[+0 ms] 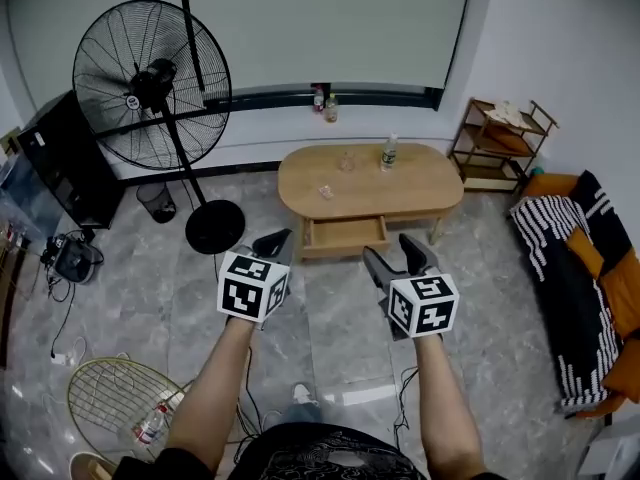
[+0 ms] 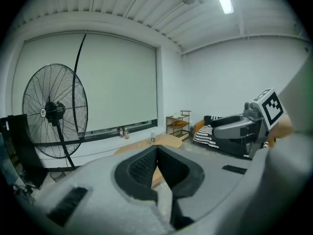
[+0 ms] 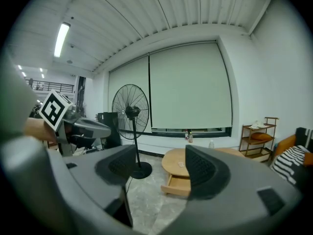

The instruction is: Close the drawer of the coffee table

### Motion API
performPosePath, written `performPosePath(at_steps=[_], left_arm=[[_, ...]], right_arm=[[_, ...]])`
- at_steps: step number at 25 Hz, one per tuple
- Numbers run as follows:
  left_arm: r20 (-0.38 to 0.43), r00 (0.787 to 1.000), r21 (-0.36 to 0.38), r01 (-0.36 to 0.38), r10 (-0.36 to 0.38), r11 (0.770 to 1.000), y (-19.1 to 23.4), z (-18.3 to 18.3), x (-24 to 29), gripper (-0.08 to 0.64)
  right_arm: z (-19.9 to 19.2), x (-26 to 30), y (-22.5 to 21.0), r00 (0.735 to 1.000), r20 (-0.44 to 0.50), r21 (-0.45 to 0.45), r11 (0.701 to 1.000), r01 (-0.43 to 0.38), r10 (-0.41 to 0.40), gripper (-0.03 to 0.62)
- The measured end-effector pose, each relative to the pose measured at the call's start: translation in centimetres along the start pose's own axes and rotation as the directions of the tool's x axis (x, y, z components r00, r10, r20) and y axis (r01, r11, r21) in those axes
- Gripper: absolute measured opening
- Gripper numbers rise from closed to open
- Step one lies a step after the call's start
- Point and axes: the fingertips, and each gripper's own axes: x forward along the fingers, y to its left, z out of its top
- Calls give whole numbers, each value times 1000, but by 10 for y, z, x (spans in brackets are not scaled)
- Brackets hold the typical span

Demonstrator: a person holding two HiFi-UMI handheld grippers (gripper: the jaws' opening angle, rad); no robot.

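Before the coffee table (image 1: 425, 176), its drawer (image 1: 345, 235) still open, left gripper (image 1: 279, 238) holds jaws together and right gripper (image 1: 388, 248) jaws apart, empty, likely readying a push.

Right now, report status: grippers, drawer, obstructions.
Left gripper jaws shut, empty; right gripper jaws open, empty. Drawer open under the coffee table, both grippers short of it. Nothing in between; fan base off to the left.

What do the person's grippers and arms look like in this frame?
Both the left gripper and right gripper have grey bodies, black ribbed pads and a white cube with black square markers. The forearms are bare; a dark patterned top shows below.
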Motion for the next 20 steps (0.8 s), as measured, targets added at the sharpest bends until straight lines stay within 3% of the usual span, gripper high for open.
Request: performPosePath(at_steps=[10, 20], left_arm=[[0, 999, 2, 44, -44, 999, 72, 8, 51, 3], [-2, 998, 20, 64, -64, 998, 102, 6, 72, 3]], right_arm=[[13, 83, -1, 999, -31, -1, 999, 37, -37, 319], [13, 116, -3, 997, -38, 5, 998, 63, -63, 319]])
